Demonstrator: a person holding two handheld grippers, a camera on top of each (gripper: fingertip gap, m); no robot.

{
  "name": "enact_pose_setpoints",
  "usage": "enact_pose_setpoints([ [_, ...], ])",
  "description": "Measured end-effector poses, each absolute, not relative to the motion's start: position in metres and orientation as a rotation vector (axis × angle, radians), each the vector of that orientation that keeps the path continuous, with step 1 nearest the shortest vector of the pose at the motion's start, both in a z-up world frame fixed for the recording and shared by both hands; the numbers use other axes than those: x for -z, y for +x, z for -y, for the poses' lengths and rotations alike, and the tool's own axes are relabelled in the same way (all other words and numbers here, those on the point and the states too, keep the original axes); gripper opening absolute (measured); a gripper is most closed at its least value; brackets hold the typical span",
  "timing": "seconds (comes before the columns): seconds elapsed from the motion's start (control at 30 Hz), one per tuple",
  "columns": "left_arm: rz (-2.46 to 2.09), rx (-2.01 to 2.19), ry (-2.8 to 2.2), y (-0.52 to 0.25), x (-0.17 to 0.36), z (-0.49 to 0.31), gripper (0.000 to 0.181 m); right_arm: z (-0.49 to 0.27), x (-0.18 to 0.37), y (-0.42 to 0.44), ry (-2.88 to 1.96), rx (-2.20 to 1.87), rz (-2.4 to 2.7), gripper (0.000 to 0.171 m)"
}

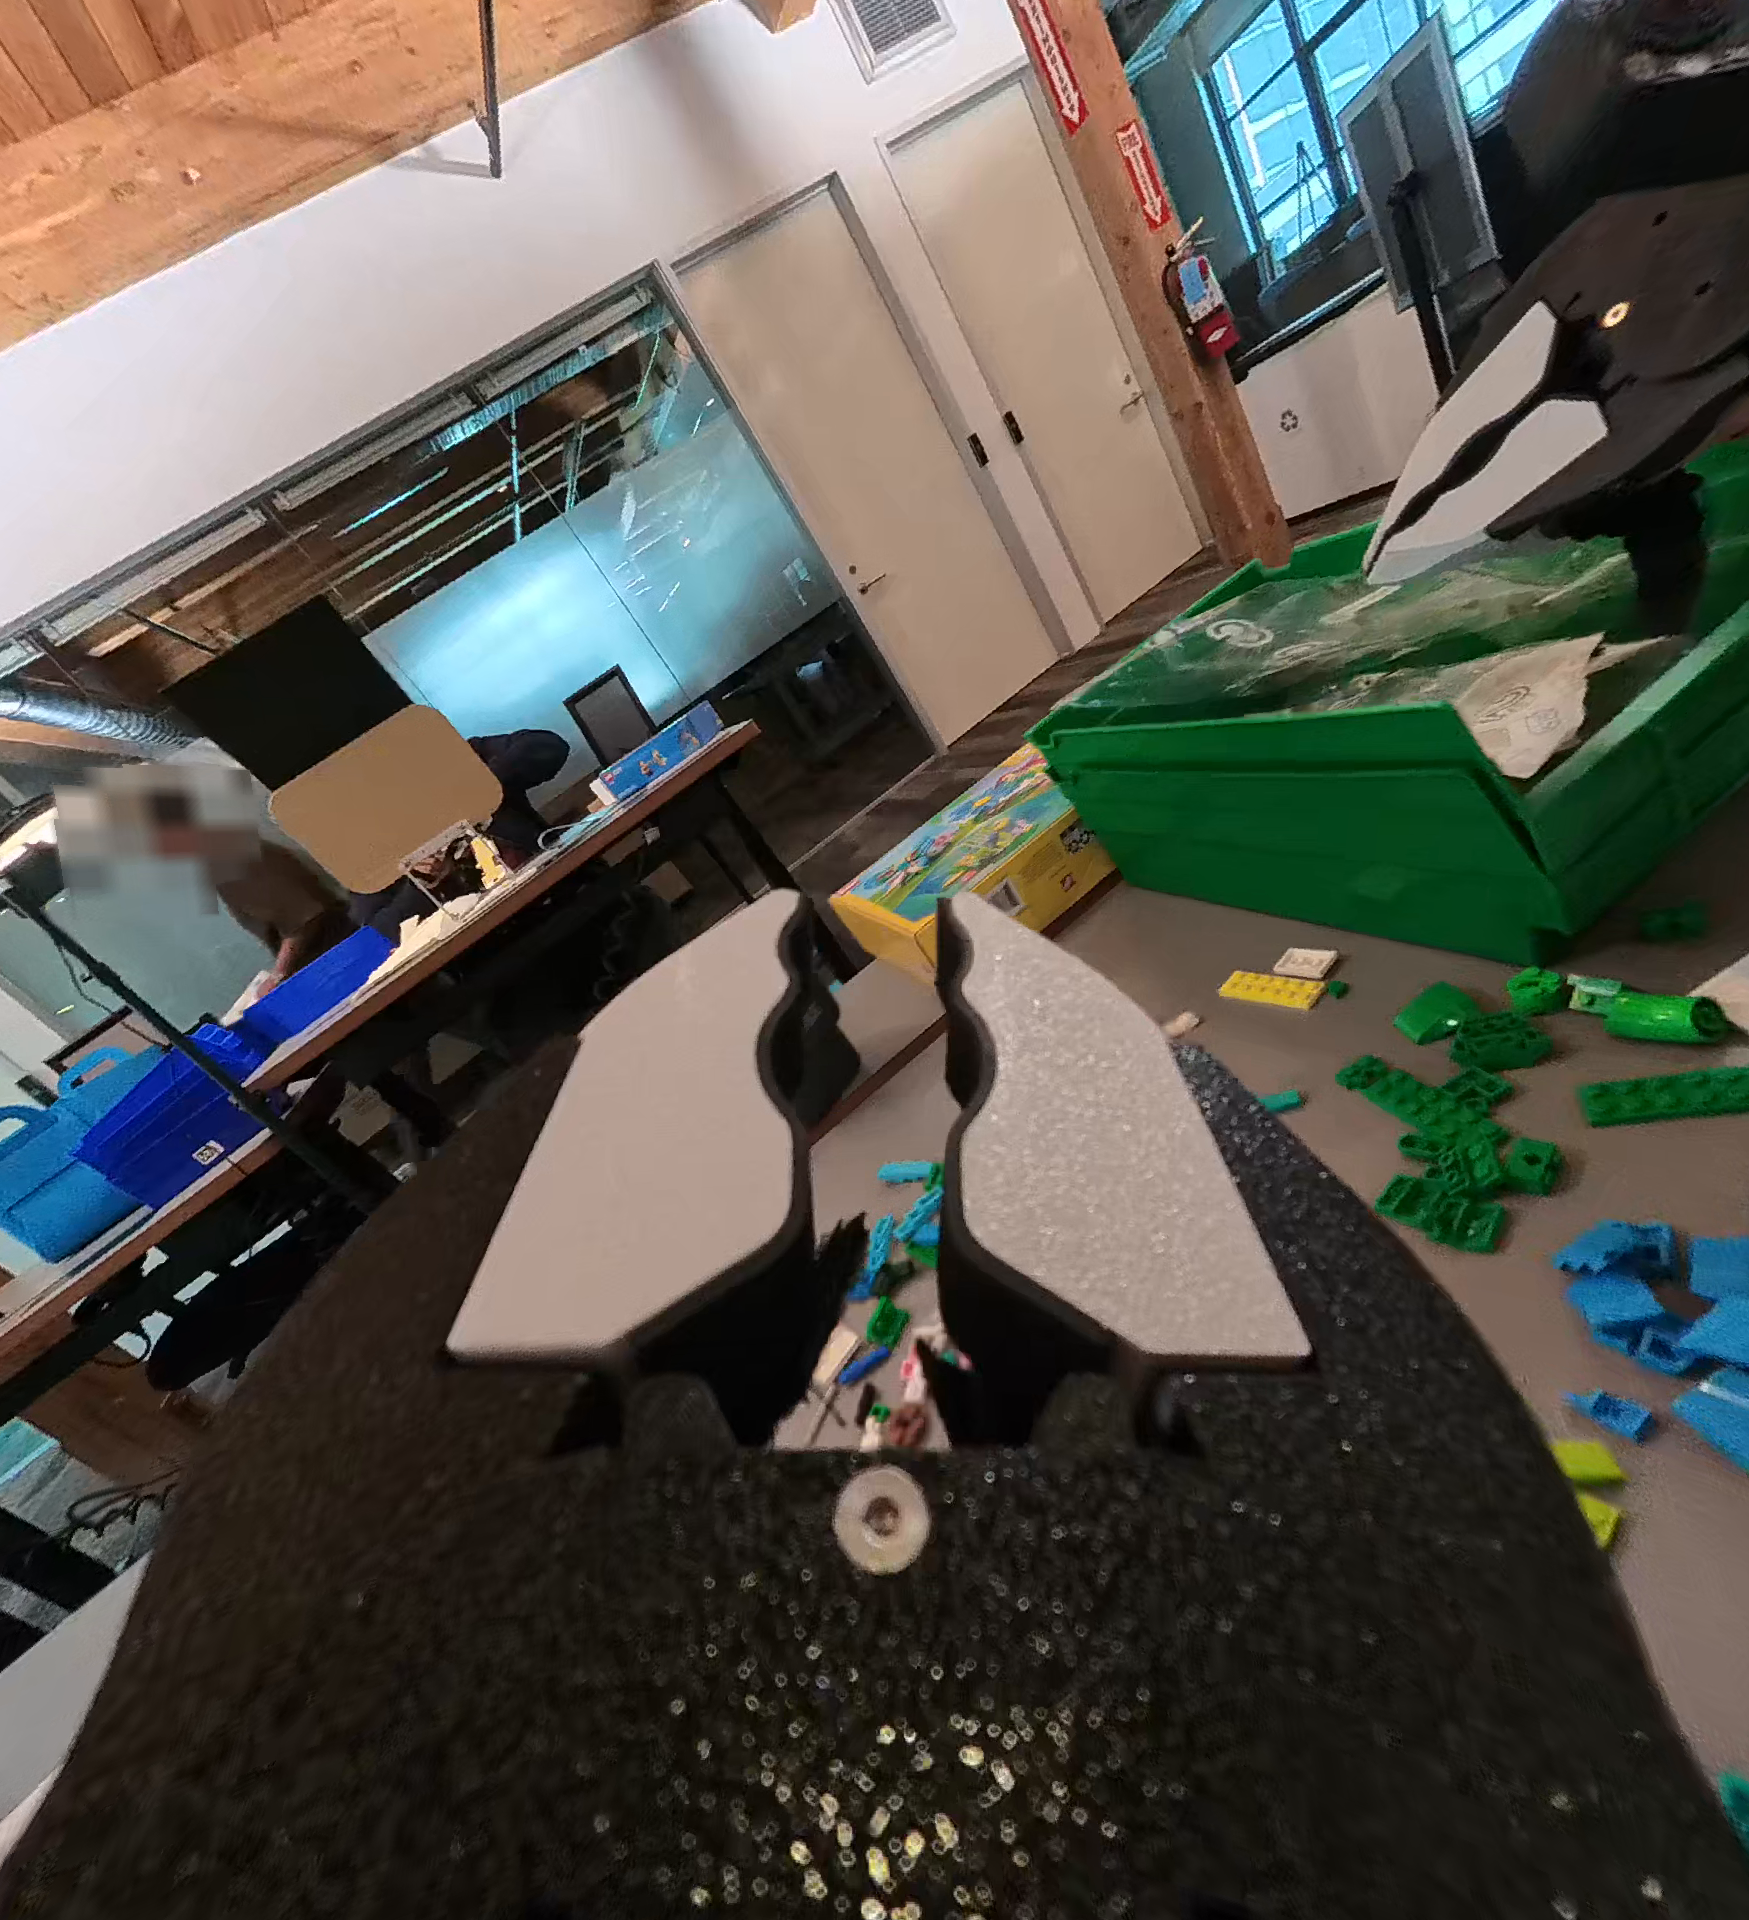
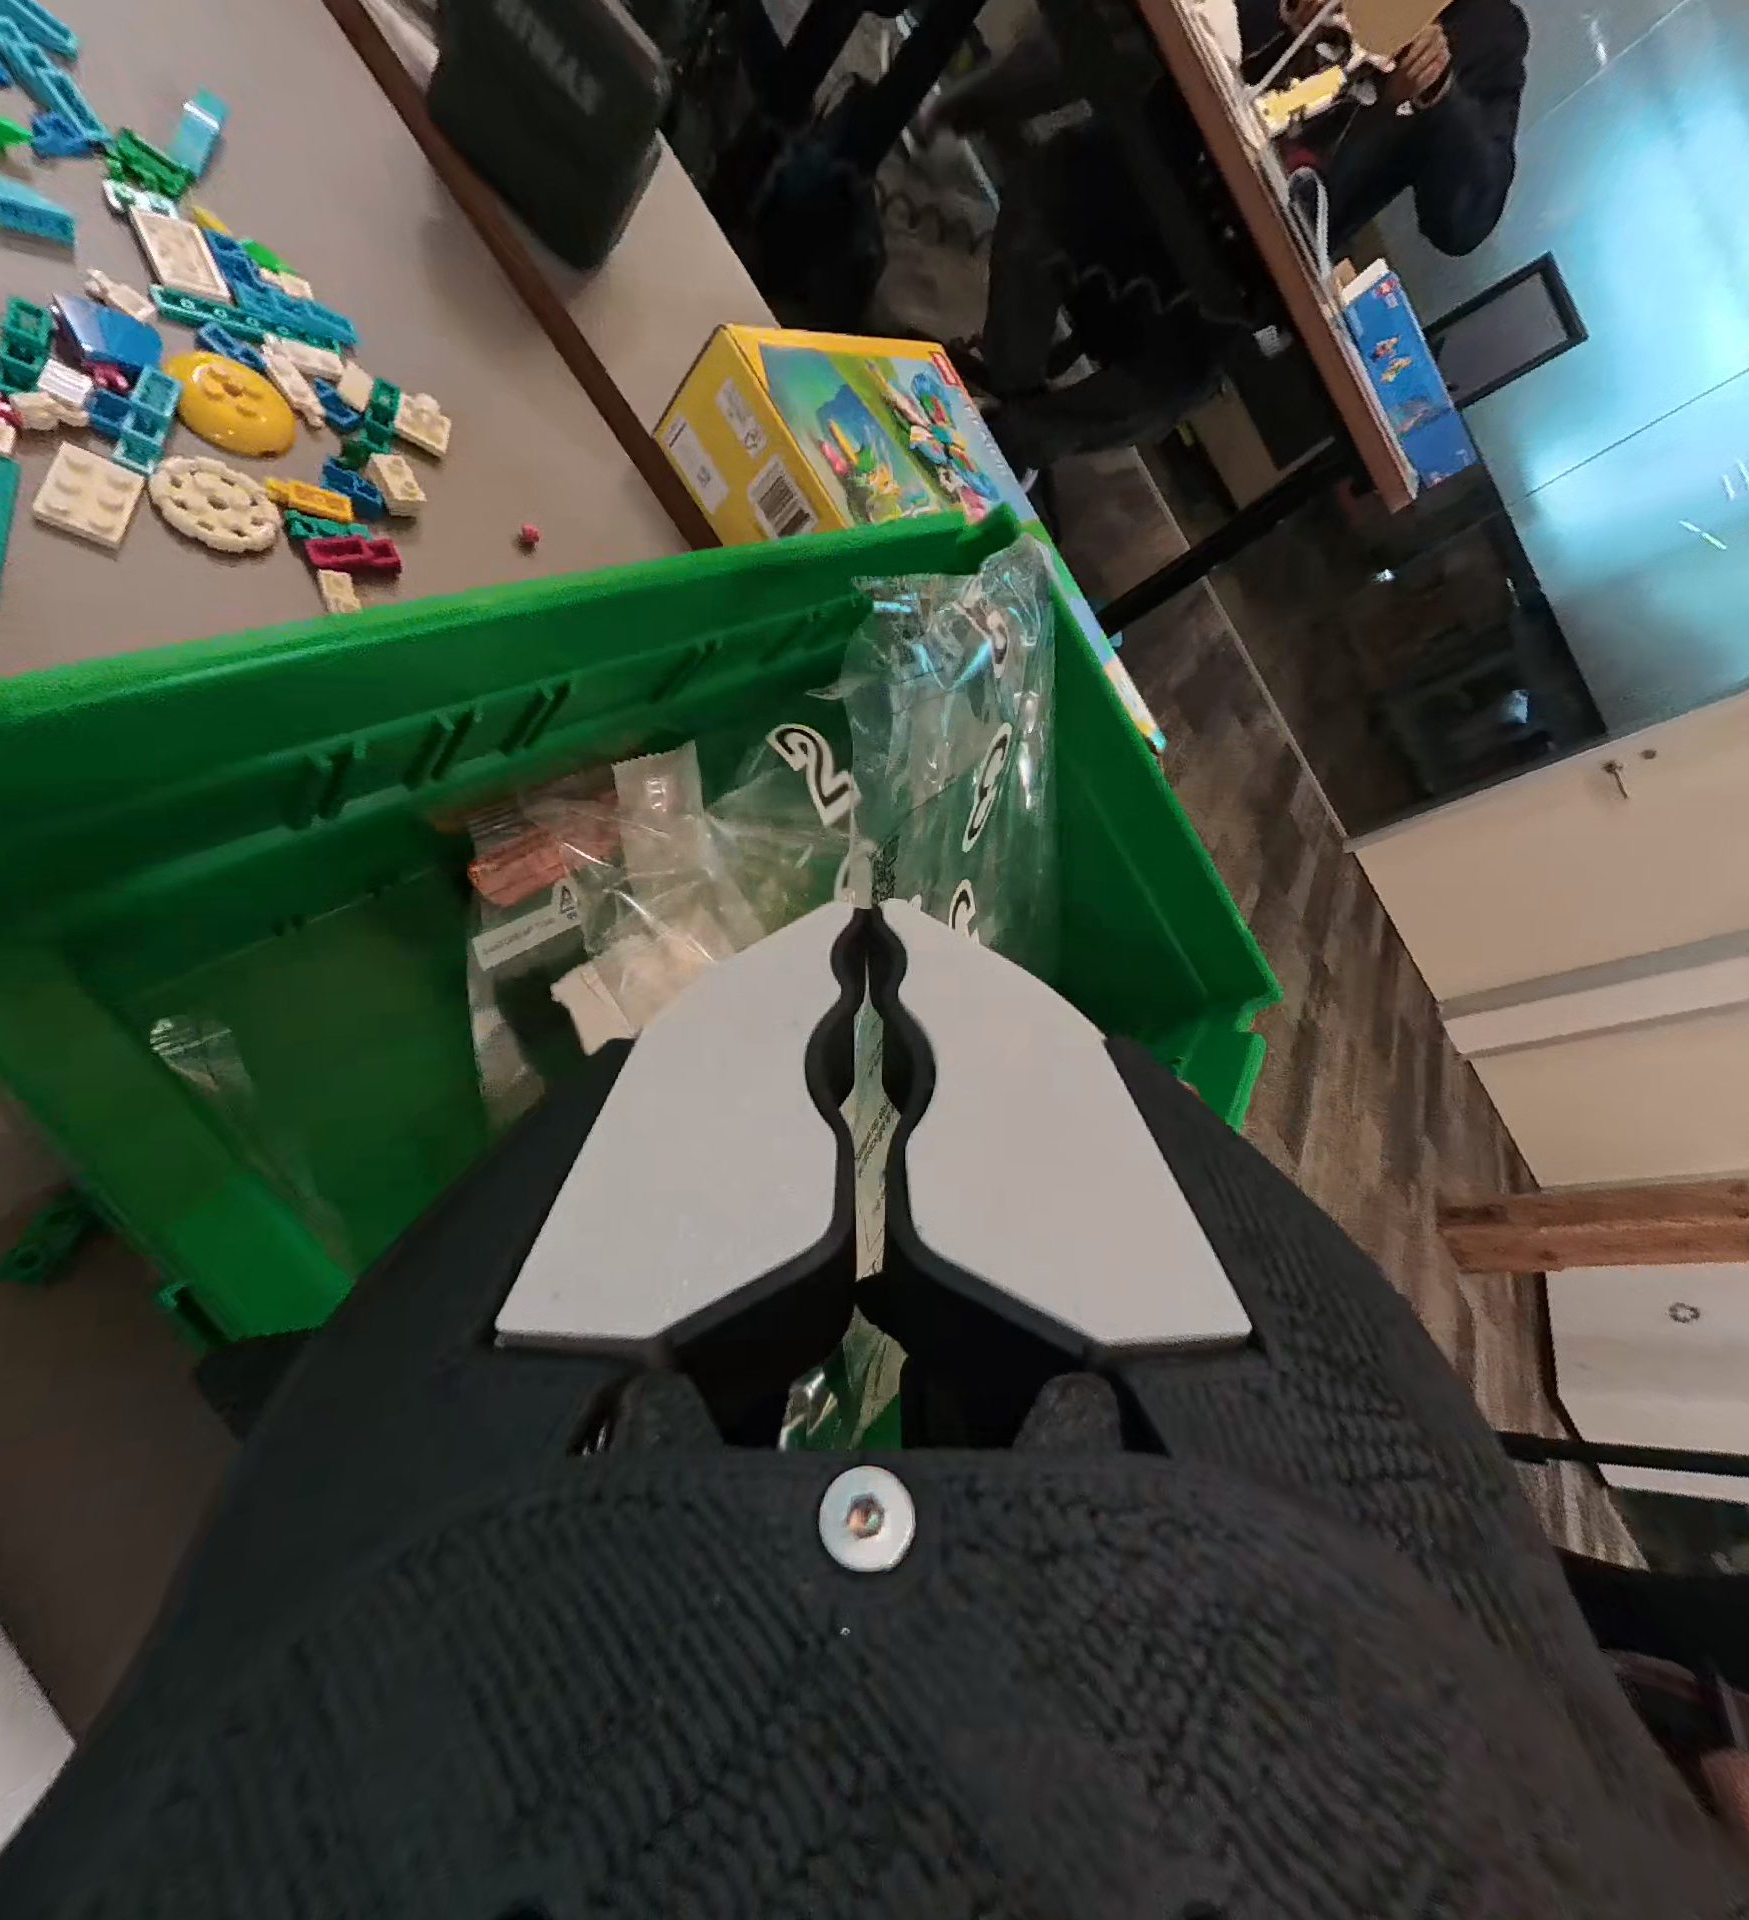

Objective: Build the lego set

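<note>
My right gripper is shut on a clear plastic bag with printed numbers, held over the green bin. A strip of the bag shows between the fingers. More clear bags lie in the bin. In the left wrist view the right gripper hangs over the bin at the upper right. My left gripper is open and empty, raised above the grey table. Loose green bricks, blue bricks and small mixed pieces lie on the table below it.
A yellow set box stands at the table's far edge beside the bin, also in the right wrist view. Mixed loose bricks lie left of the bin. Other tables with blue bins and people stand beyond. Left tips to right tips: about 35 cm.
</note>
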State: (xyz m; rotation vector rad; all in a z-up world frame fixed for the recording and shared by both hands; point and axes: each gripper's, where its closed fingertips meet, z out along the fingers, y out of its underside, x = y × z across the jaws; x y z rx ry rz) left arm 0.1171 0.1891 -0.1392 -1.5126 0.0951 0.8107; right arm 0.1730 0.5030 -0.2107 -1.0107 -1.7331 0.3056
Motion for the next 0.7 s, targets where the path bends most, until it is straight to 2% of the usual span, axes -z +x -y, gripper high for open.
enact_pose_setpoints([
  [0.27,-0.074,-0.726,-1.501,0.145,0.125,-0.25,0.023,-0.514,0.202,0.177,-1.082,-0.379,1.713,0.0],
  [0.53,0.148,-0.657,-1.415,0.15,0.079,-0.323,0.02,-0.527,0.215,0.178,-1.144,-0.394,1.713,0.0],
  [0.7,0.281,-0.627,-1.523,0.133,0.09,-0.367,0.027,-0.529,0.204,0.184,-1.16,-0.47,1.654,0.0],
])
